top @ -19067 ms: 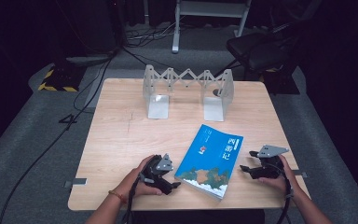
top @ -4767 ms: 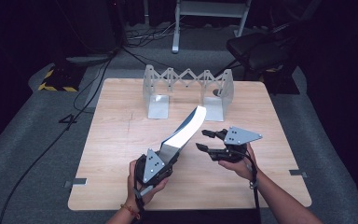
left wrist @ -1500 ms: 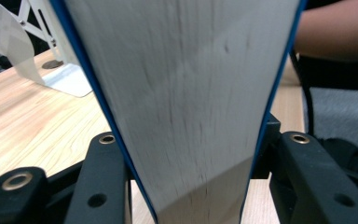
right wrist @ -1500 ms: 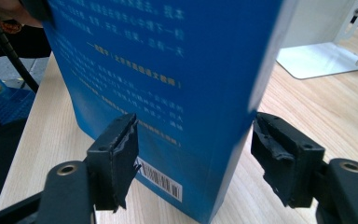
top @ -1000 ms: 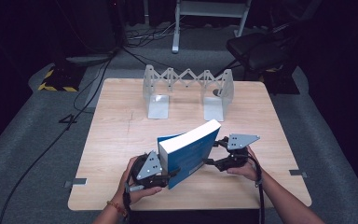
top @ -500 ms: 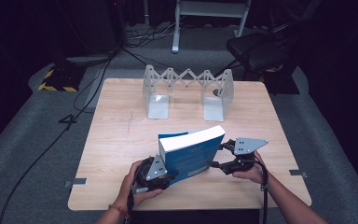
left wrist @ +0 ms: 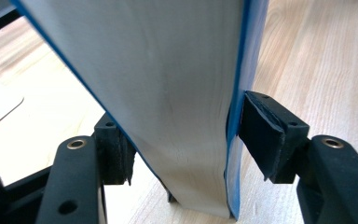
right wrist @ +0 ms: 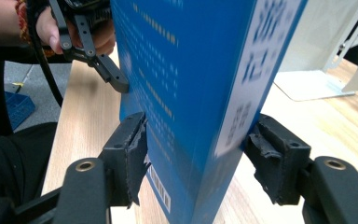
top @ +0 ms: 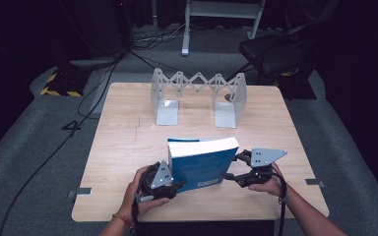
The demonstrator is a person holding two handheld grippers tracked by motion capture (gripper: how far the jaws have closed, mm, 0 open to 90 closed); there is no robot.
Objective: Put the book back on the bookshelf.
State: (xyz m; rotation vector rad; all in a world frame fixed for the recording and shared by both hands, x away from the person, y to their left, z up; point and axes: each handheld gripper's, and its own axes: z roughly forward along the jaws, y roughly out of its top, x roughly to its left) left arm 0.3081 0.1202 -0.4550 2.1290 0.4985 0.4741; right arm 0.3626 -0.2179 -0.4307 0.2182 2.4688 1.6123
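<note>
Upright, blue book pinched between both tongs, barcode low, spine lettering blurred.

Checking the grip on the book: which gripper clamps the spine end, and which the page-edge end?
The right gripper clamps the blue book at its printed spine; the left gripper clamps the white page-edge end.

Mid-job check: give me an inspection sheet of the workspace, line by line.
Surface: wooden table, bare around the work.
Job's things: blue book standing upright on its edge; expanding metal bookend rack at the far side.
Clutter: nothing seen.
Grippers: left claw clamps the page edge; right claw clamps the spine end.
Cables: one trails from the right claw along the forearm; more lie on the floor.
Surroundings: dark room, grey carpet, chair behind.
</note>
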